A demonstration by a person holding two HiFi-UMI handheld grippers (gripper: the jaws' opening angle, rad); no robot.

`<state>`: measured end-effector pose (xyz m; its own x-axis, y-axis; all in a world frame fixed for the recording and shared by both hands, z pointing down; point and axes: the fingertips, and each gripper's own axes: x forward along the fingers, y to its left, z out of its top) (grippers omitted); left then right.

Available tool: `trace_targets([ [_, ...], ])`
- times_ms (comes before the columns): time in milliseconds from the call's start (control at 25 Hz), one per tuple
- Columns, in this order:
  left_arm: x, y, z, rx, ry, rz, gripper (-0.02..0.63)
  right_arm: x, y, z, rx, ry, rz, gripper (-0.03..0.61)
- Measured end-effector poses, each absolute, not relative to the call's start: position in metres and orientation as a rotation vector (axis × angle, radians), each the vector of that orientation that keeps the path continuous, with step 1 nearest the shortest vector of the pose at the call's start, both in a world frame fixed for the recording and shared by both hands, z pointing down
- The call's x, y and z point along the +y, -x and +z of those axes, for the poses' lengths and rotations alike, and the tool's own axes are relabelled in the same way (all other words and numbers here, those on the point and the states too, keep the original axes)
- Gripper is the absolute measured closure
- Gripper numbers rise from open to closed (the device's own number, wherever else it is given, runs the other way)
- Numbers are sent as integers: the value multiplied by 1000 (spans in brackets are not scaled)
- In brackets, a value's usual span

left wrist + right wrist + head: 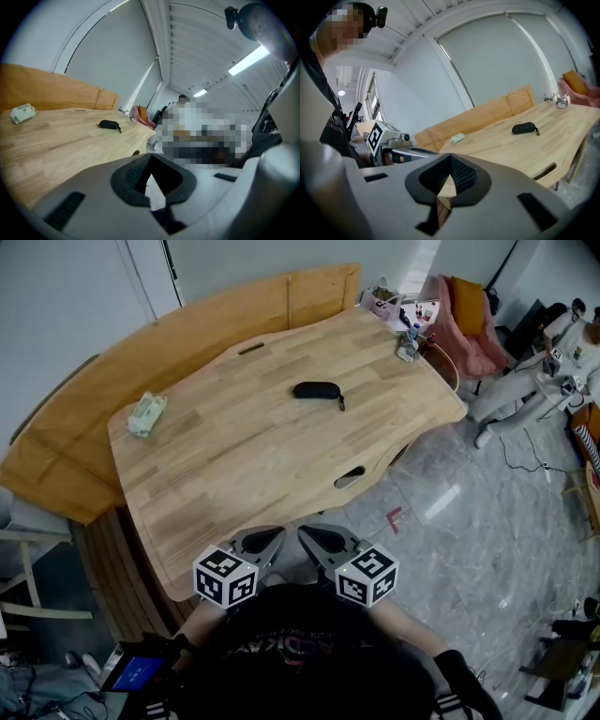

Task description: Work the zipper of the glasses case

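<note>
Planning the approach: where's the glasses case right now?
Head view: the glasses case lies on the far half of the wooden table, to the right of the pale packet.

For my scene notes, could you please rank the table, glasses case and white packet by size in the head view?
Largest: table.
Then glasses case and white packet, about alike, so unranked.
</note>
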<state>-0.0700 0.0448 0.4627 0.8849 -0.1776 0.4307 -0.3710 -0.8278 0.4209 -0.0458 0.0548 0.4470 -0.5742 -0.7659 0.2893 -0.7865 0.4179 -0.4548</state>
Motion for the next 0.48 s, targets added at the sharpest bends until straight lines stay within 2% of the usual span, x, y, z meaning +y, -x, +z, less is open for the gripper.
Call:
trace_targets([
  [480, 47, 67, 461, -388, -2548, 518, 601, 57, 42, 446, -2613, -1442, 876, 565],
])
